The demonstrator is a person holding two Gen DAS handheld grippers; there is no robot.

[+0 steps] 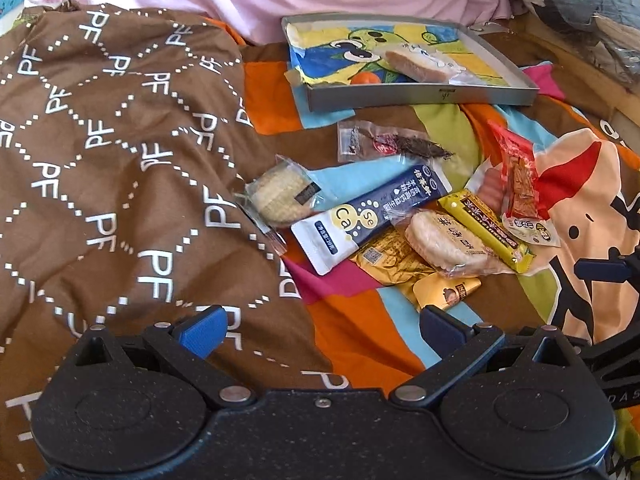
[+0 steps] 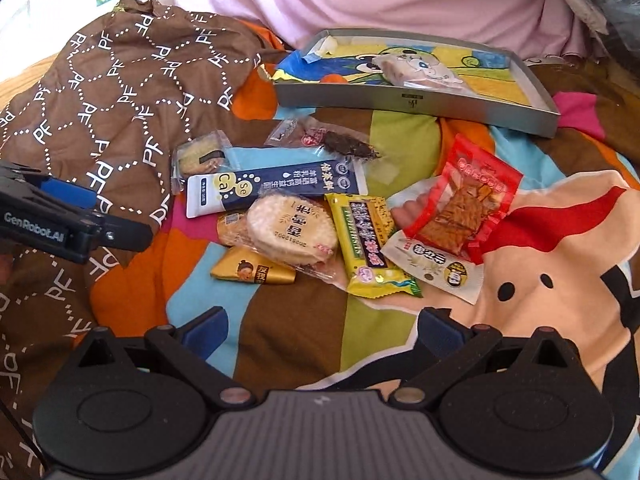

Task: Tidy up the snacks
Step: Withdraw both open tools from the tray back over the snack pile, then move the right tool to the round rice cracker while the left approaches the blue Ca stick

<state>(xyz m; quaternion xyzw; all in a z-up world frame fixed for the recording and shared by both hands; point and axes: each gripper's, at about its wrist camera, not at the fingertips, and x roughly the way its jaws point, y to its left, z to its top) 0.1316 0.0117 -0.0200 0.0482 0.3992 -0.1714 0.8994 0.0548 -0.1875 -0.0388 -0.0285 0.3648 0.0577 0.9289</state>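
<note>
Bright bedding [image 2: 304, 332] is lying under the snacks [image 2: 320, 220], just beside the tray [image 2: 416, 104]. Both grippers [image 1: 320, 320] [image 2: 320, 324] are hovering near, jaws spread, holding nothing.

1. We are reading "PF" repeating in white all over the brown quilt [image 1: 120, 152]
2. We are seeing "Se" and "Ca" in the pale dots on the navy and white sachet [image 2: 272, 192], beside Chinese characters we are not making out
3. We are reading "GenRobot.AI" on the left gripper [image 2: 76, 196] in the right wrist view
4. We are making out the digits "20051200" under large Chinese characters on the round rice cracker pack [image 2: 292, 228], the last digits staying unclear
</note>
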